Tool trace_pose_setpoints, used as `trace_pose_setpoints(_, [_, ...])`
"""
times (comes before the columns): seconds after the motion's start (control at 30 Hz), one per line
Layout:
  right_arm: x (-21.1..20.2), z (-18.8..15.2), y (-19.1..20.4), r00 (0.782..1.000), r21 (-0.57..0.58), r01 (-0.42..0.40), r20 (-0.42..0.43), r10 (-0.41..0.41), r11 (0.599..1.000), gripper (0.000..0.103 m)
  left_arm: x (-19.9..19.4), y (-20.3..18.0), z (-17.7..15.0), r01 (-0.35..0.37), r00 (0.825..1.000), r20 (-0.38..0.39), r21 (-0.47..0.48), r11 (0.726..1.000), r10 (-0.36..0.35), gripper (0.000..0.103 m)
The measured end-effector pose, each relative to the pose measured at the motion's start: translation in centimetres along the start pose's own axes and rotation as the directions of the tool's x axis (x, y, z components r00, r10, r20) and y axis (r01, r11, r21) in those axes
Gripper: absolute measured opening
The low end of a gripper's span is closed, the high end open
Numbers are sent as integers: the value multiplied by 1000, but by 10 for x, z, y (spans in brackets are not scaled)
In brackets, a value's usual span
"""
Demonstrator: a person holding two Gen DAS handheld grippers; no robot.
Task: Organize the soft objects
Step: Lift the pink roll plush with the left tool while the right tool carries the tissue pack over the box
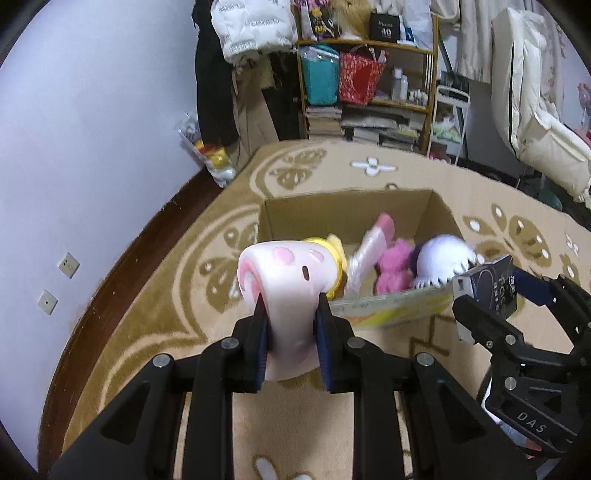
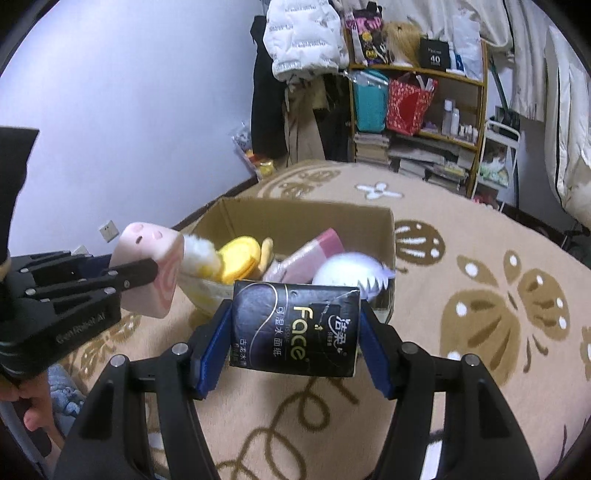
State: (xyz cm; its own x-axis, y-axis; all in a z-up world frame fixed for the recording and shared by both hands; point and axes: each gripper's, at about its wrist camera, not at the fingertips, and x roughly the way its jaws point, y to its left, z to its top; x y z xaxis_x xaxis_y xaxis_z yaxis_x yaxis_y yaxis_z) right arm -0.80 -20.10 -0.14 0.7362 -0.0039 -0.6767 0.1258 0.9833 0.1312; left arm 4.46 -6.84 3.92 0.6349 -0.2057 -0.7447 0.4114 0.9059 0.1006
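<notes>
My left gripper (image 1: 290, 299) is shut on a pink swirl-roll plush (image 1: 284, 280), held above the rug in front of the cardboard box (image 1: 332, 210). The same plush (image 2: 151, 266) shows at the left of the right wrist view, clamped by the left gripper (image 2: 147, 269). My right gripper (image 2: 295, 310) is shut on a black tissue pack (image 2: 295, 326), also just short of the box (image 2: 306, 221). That pack (image 1: 487, 291) appears at the right in the left wrist view. Inside the box lie a white round plush (image 1: 443, 262), a pink plush (image 1: 395, 269) and a yellow plush (image 2: 240, 260).
A beige patterned rug (image 2: 480, 295) covers the floor. A shelf (image 1: 369, 92) with bags and stacked books stands at the back. Hanging clothes (image 1: 255, 29) and a white wall (image 1: 92, 129) are to the left. A person's hand (image 2: 33, 410) holds the left gripper.
</notes>
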Motion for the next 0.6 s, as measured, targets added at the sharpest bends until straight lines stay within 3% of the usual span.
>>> trace_pose_setpoints(0.6, [13,33,-9,992,22,-34,119,32,999,68,10,6,33,-4,996,84,-25,1000,6,22])
